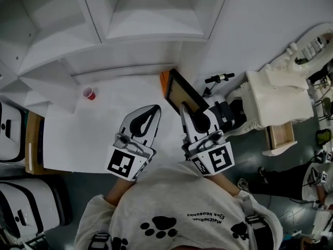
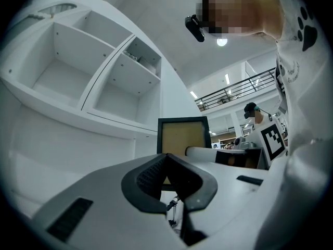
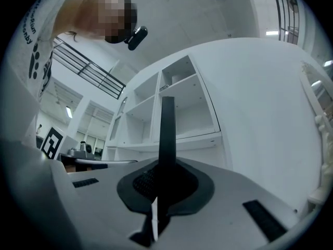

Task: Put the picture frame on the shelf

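Fingers (image 3: 143, 181) of the right gripper (image 3: 166, 166) are drawn narrow and clamped on the picture frame (image 3: 167, 134). It stands edge-on between the pads and rises up the centre of the right gripper view. Fingers (image 2: 148, 178) of the left gripper (image 2: 165, 159) are closed together at the tips, with nothing between them.

Largest item: a white shelf unit (image 1: 151, 14) with open compartments fills the top of the head view. Below it, a white table (image 1: 88, 139) occupies the centre left. A white carved cabinet (image 1: 276, 95) stands at the right edge.

In the head view the picture frame (image 1: 183, 91), black-bordered with a tan panel, sits just right of centre. It is tilted and held by its lower end in the right gripper (image 1: 188, 113), over the table's right-hand side and short of the shelf unit. The left gripper (image 1: 151, 113) lies just beside it to the left, apart from the frame. In the left gripper view the frame (image 2: 183, 137) appears upright at centre, tan face toward the camera.

An orange object (image 1: 164, 79) shows partly behind the frame's upper left corner; its identity cannot be told. A small red cup (image 1: 89, 93) stands on the table at the left, well apart from both grippers.
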The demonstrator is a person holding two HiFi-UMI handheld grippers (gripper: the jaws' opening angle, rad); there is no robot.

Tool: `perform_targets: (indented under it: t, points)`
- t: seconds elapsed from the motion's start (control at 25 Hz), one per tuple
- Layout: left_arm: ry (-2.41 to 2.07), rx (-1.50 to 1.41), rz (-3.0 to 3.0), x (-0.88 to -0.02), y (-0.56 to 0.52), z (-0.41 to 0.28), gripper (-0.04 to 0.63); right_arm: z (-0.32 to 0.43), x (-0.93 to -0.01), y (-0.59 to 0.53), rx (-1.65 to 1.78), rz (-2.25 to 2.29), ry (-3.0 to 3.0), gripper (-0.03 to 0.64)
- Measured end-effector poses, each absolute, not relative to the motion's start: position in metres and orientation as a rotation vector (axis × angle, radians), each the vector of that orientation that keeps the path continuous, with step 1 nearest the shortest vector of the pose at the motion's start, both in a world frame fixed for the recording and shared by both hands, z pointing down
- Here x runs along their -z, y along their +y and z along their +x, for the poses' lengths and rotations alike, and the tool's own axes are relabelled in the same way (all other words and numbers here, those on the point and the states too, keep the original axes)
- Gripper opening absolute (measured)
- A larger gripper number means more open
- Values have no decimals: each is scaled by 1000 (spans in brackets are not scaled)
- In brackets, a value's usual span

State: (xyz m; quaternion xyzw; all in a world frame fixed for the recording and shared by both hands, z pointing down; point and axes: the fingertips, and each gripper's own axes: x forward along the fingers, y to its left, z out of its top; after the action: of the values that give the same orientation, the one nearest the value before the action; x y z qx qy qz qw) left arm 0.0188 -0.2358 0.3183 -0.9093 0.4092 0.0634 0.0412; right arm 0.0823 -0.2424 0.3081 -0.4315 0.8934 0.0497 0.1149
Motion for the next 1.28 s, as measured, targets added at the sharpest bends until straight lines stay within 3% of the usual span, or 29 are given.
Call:
perform_targets:
  t: [1.28]
  points:
    - [1112,-304,-2682,-230,-275,-7,20,58,-206,-273,-472,-1263,2475,40]
